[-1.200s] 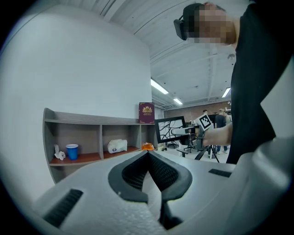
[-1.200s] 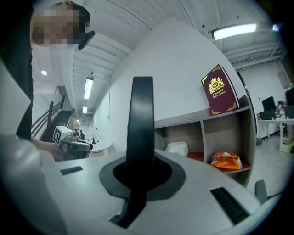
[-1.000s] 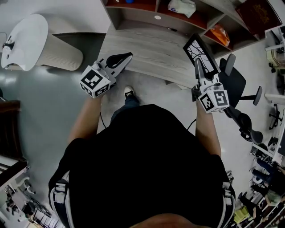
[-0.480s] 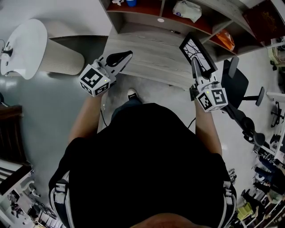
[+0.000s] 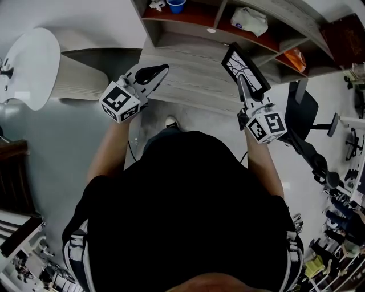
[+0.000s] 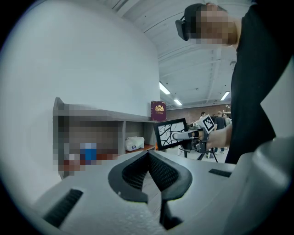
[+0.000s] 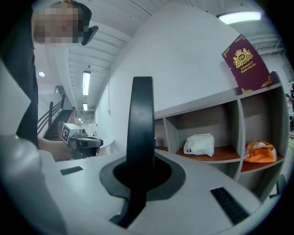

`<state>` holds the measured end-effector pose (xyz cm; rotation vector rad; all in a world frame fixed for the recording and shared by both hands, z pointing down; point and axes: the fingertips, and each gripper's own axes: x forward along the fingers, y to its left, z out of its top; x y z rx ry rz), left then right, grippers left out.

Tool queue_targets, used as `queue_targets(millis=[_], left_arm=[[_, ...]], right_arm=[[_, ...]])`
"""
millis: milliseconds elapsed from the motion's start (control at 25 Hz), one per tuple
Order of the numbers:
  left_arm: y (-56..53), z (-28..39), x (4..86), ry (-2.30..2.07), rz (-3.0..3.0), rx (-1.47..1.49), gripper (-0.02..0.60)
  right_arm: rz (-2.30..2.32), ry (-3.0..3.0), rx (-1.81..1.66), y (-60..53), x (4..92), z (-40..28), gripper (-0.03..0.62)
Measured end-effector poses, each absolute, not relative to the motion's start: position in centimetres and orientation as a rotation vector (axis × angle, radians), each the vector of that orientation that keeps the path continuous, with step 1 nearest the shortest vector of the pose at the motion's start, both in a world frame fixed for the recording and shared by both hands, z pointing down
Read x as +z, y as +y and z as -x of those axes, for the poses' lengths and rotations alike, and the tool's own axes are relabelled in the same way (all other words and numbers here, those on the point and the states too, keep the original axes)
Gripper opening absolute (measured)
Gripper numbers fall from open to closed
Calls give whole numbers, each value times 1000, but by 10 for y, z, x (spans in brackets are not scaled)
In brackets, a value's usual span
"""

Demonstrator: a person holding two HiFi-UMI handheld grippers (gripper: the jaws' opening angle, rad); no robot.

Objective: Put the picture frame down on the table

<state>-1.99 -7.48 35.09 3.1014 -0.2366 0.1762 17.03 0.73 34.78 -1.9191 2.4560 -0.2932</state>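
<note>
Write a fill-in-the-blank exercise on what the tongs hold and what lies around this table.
1. The right tongs grip a rectangular picture frame whose border is ____.
2. The left tongs are shut and hold ____.
3. The frame is held ____ the pale grey wooden table, not resting on it.
4. The small cup on the red-brown shelf is ____.
Missing words: black; nothing; above; blue.

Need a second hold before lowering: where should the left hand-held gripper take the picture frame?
Likely the top edge of the picture frame, from above, jaws straddling its thin border. It is upright, facing the left hand-held gripper; the right hand-held gripper is shut on its near short edge.
</note>
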Motion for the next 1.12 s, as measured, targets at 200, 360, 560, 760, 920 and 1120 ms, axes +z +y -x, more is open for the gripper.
queue_targets(millis=[200,360,560,760,920,1120], left_arm=[[-103,38,352,-249,-3094,162,16],[-119,49,353,-242,-3088,157,17],[-139,62,357,-229,-3082,164,17],[-159,74,357,-215,-3080,156,16],[-171,85,355,-207,-3077,152,17],[-185,96,355,-184,-3076,163,17]], right_arm=[[1917,2462,-299,-17,347,-151,15],[1930,2474,-298,-33,348,-137,15],[1946,2460,-312,-54,347,-125,16],[1954,2447,-307,-74,345,-115,15],[1963,2444,-308,-87,340,-103,15],[1971,2437,-297,-103,336,-94,15]])
